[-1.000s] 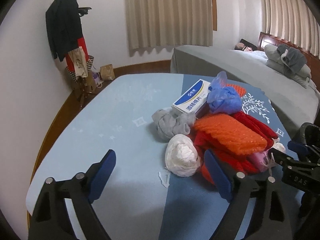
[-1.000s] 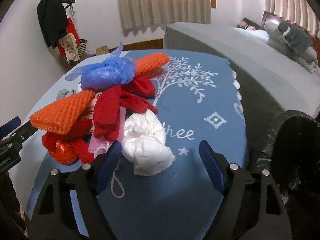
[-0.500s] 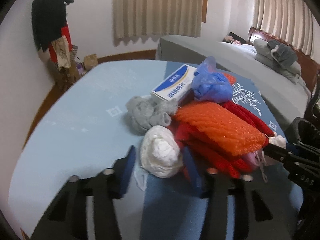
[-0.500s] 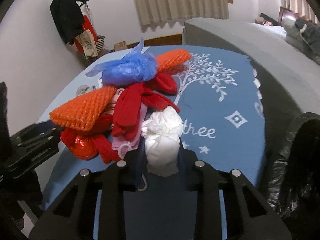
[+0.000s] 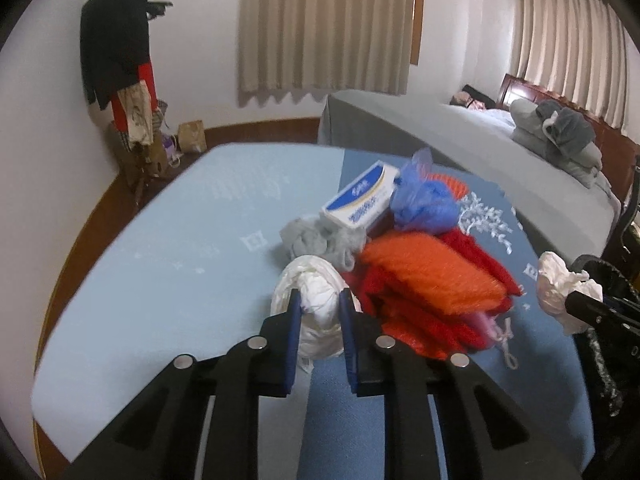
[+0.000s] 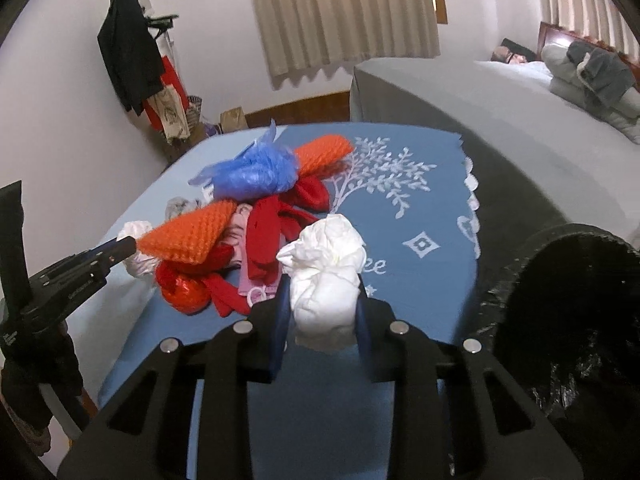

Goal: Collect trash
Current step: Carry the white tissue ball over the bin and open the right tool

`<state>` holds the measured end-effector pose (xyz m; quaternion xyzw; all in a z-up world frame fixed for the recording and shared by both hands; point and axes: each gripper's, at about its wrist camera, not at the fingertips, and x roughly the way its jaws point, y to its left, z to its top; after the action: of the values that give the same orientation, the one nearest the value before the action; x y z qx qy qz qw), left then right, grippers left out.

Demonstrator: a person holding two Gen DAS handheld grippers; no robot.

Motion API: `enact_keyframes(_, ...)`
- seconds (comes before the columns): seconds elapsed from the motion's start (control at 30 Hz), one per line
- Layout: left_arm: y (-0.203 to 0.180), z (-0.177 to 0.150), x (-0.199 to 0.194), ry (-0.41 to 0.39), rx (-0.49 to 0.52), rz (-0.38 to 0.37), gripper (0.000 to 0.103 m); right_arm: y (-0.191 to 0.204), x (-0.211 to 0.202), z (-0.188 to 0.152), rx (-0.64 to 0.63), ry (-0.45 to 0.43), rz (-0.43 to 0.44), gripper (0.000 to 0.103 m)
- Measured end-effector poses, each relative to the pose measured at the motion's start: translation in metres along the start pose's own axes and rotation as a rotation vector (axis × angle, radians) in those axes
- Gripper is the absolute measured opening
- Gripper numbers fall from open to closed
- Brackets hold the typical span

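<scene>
Left tool [image 5: 319,307]: clamped on crumpled white plastic bag [image 5: 310,300] at the near edge of the pile on the blue-clothed bench [image 5: 160,272]. Right tool [image 6: 320,288]: clamped on crumpled white paper wad [image 6: 326,264], beside the black bin bag [image 6: 580,320].

On the blue patterned table cloth [image 5: 168,280] we list a white-and-blue cardboard box [image 5: 360,200] behind a grey crumpled rag [image 5: 320,240], a blue plastic bag [image 5: 424,204] to its right, an orange knitted cloth [image 5: 432,276] in front.
</scene>
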<state>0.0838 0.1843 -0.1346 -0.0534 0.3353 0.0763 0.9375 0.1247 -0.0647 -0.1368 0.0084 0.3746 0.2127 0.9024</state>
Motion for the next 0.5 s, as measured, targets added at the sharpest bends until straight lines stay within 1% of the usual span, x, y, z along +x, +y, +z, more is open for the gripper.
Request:
enact_keyframes(0.1, -0.008, 0.007, -0.017, -0.033, 0.013, -0.018, 0.019, -0.003, -0.019, 0.003, 0.008, -0.038, -0.003, 0.028)
enact_keyframes(0.2, -0.024, 0.015, -0.031, -0.061, 0.034, -0.06, 0.019, -0.011, -0.038, 0.005, 0.024, -0.073, -0.019, 0.028)
enact_keyframes(0.3, -0.047, 0.021, -0.042, -0.079, 0.068, -0.122, 0.019, -0.023, -0.056, 0.004, 0.042, -0.099, -0.049, 0.028)
enact_keyframes(0.37, -0.067, 0.023, -0.047, -0.082, 0.089, -0.182, 0.019, -0.033, -0.066, 0.002, 0.059, -0.111, -0.074, 0.028)
enact_keyframes(0.5, -0.104, 0.023, -0.051, -0.083, 0.14, -0.273, 0.019, -0.061, -0.088, -0.008, 0.1, -0.122, -0.145, 0.029)
